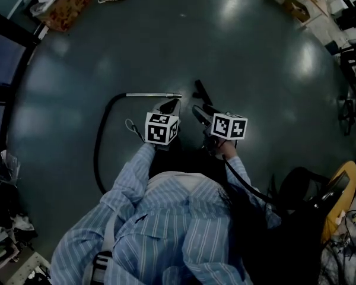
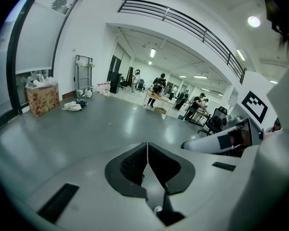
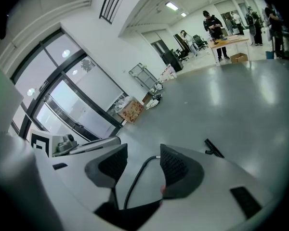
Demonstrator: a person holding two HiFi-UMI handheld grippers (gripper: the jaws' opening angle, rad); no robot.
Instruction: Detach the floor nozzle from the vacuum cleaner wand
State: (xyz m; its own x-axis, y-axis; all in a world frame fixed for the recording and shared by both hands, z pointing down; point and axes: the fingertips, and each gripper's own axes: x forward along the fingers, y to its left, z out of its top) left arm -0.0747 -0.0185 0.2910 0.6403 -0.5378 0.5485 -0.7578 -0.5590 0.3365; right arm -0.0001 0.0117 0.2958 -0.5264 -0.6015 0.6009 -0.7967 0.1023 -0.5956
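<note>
Room: big open hall with white walls, strip lights and a railing high up; tall windows far off to the wand's hose side.
Floor: smooth grey, glossy, with pale light spots; bare around the wand.
Person: striped blue shirt, standing just behind the wand.
Hose: black, curving on the floor from the wand's left end back towards the person.
Box: patterned cardboard, far beyond the wand by the windows.
Wand: silver tube, flat on the floor.
Left gripper: near the wand, fingers closed together, nothing between.
Right gripper: beside the left one, fingers spread wide, gripping nothing.
Nozzle: black, off the wand, on the floor just past its free end.
</note>
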